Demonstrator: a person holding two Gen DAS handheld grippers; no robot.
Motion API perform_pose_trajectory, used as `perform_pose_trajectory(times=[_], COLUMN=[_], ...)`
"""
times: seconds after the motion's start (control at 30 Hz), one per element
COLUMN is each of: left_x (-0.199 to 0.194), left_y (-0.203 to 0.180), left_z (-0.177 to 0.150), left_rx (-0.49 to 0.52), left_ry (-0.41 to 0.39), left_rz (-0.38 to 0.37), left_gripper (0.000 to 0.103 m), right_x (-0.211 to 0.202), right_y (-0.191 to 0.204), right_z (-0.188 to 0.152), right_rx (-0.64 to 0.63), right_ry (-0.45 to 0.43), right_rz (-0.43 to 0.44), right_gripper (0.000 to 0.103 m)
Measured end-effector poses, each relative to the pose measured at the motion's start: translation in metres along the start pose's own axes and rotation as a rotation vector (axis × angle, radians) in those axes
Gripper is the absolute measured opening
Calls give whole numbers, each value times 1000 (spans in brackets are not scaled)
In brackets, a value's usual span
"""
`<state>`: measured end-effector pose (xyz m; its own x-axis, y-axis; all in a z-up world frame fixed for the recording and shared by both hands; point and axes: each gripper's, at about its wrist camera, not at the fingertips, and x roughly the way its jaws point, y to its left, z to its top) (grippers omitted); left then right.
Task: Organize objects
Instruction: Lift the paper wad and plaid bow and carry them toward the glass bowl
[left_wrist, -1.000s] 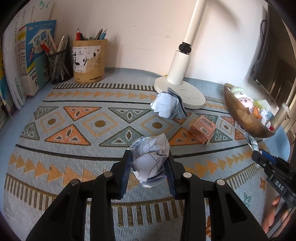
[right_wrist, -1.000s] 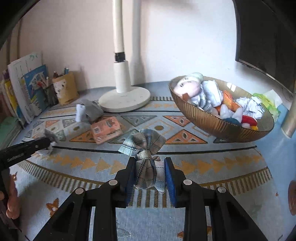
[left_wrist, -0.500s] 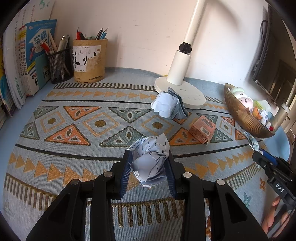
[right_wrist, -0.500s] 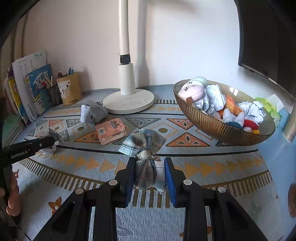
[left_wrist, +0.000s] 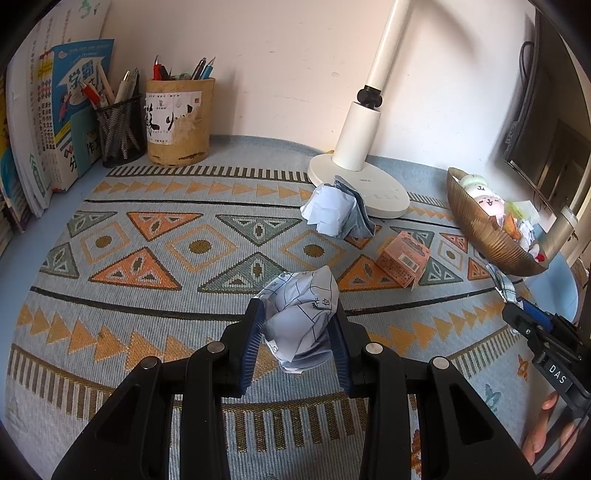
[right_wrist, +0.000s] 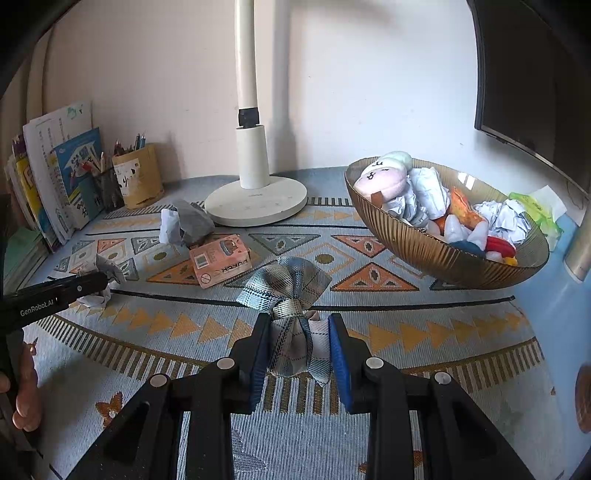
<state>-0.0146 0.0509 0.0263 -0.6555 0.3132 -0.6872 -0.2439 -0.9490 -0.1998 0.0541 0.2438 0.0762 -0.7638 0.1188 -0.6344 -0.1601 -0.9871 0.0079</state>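
Observation:
My left gripper (left_wrist: 297, 325) is shut on a crumpled ball of printed paper (left_wrist: 303, 314) and holds it just above the patterned mat; it also shows in the right wrist view (right_wrist: 98, 291). My right gripper (right_wrist: 298, 334) is shut on a grey plaid fabric bow (right_wrist: 288, 291), lifted over the mat in front of the brown ribbed bowl (right_wrist: 436, 254). The bowl holds plush toys and paper balls. A second crumpled paper (left_wrist: 334, 210) lies by the lamp base. A pink carton (left_wrist: 402, 258) lies on the mat.
A white lamp (left_wrist: 360, 162) stands at the back. Two pen holders (left_wrist: 177, 118) and upright books (left_wrist: 55, 122) stand at the back left. A dark monitor (right_wrist: 535, 85) hangs at the right. The patterned mat (left_wrist: 155, 251) covers the table.
Both grippers keep their hold. The right gripper has risen and drawn back a little with the bow; the bowl now sits farther right in its view. The left view has barely shifted.

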Motion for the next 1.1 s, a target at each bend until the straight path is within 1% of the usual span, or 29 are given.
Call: perform_pose_trajectory(times=[0.43, 0.57, 0.6, 0.67, 0.77, 0.8, 0.87, 0.93, 0.97, 1.0, 1.1], left_x=[-2, 0, 2, 0, -13, -23, -34, -40, -42, -43, -31], left_y=[-2, -10, -13, -20, -37, -49, -72, -102, -115, -136, -182], left_z=[0, -1, -1, -2, -1, 3, 12, 28, 36, 48, 73], left_rx=[5, 45, 60, 90, 109, 116, 149, 196, 213, 234, 270], left_ry=[-12, -4, 4, 6, 3, -12, -31, -52, -62, -77, -93], left_rz=[7, 68, 81, 94, 67, 30, -18, -55, -75, -114, -198], left_gripper=[32, 32, 32, 32, 32, 32, 32, 32, 32, 32, 32], right_x=[-1, -5, -7, -13, -33, -42, -58, -73, -78, -81, -79], right_y=[3, 11, 12, 12, 7, 5, -3, -23, -36, -52, -103], right_z=[1, 0, 0, 0, 2, 4, 12, 23, 30, 38, 59], right_rx=[-21, -56, -60, -53, 0, 4, 7, 48, 77, 109, 199], right_ry=[-8, -29, -34, -38, -54, -72, -112, -158, -171, -182, -212], right_rz=[-9, -30, -22, 27, 173, 199, 198, 221, 224, 215, 167], right_gripper=[29, 29, 29, 29, 29, 29, 29, 29, 29, 29, 29])
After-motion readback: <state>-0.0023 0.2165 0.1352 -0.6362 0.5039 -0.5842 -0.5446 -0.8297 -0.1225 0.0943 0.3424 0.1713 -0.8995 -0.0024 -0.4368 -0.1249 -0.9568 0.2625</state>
